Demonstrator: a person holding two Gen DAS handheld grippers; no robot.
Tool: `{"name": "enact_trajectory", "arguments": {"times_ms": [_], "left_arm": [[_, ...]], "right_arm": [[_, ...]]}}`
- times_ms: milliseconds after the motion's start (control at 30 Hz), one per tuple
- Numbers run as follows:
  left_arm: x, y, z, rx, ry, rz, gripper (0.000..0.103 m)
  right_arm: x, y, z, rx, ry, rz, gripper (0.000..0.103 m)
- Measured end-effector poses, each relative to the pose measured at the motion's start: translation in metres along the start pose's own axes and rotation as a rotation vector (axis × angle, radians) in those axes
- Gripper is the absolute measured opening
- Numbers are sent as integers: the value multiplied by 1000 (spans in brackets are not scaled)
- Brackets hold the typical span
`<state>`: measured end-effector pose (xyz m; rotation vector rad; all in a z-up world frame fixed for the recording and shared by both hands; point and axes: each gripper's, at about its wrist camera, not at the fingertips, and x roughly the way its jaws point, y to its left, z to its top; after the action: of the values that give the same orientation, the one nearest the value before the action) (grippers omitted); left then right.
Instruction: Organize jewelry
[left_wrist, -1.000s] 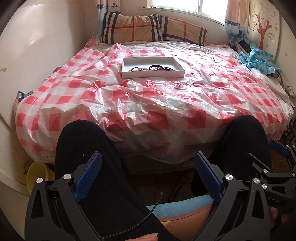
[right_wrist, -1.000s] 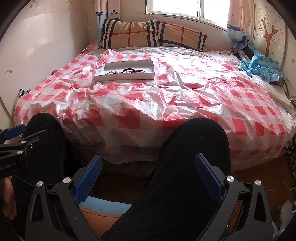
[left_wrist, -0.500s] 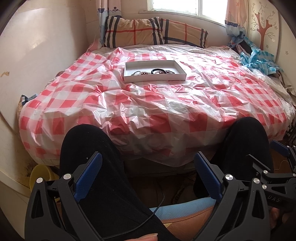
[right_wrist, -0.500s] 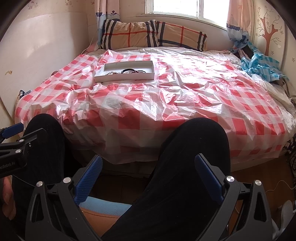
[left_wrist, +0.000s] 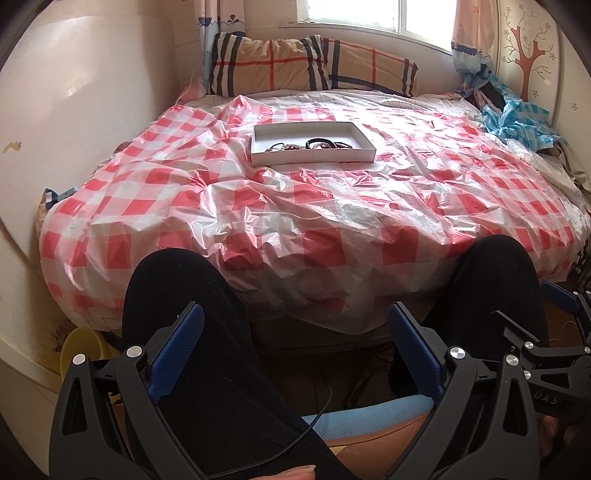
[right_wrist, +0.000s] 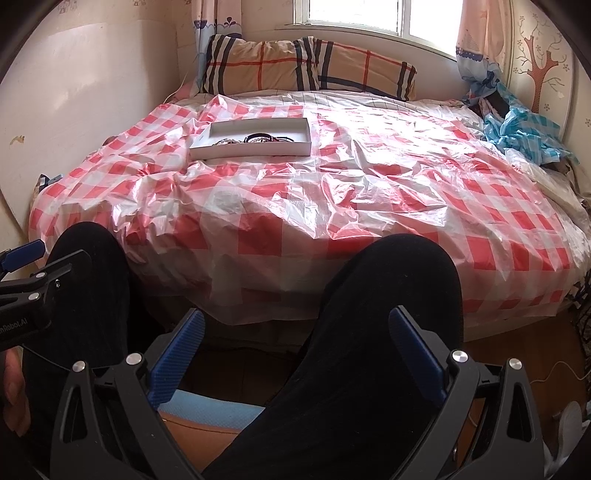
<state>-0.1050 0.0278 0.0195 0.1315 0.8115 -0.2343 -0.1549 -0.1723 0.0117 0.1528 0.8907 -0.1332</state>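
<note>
Two grippers sit low over the lap of a seated person, the left gripper (left_wrist: 295, 343) and the right gripper (right_wrist: 295, 343) each with its blue-padded fingers spread wide and nothing between them. They are well apart from the work: the jewelry (left_wrist: 310, 144) lies in a shallow white box (left_wrist: 312, 157) on the far half of the bed (left_wrist: 332, 206), left of centre, with the whole near stretch of crinkled red-checked plastic sheet (right_wrist: 369, 192) between it and the knees. Judging by this, the task has barely begun; the grippers look parked at rest, and the box probably sits flat on the sheet so small pieces stay together rather than slip into the folds. In the left wrist view, the box is almost straight ahead, a dark bangle and beaded strands are visible inside, a yellow tub (left_wrist: 79, 347) stands on the floor at the near left, and the other gripper pokes in at the right edge. The right wrist view puts the box off to the left, hides more of its contents behind the near wall, and alone shows bare floor on the right. Individual pieces are too small to sort out.
</note>
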Motion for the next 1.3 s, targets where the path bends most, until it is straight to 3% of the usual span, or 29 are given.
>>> {"name": "enact_trajectory", "arguments": {"times_ms": [1300], "left_arm": [[7,5,-1,11,12,23,95]], "right_arm": [[1,2,0,0,-2,-1,96]]}}
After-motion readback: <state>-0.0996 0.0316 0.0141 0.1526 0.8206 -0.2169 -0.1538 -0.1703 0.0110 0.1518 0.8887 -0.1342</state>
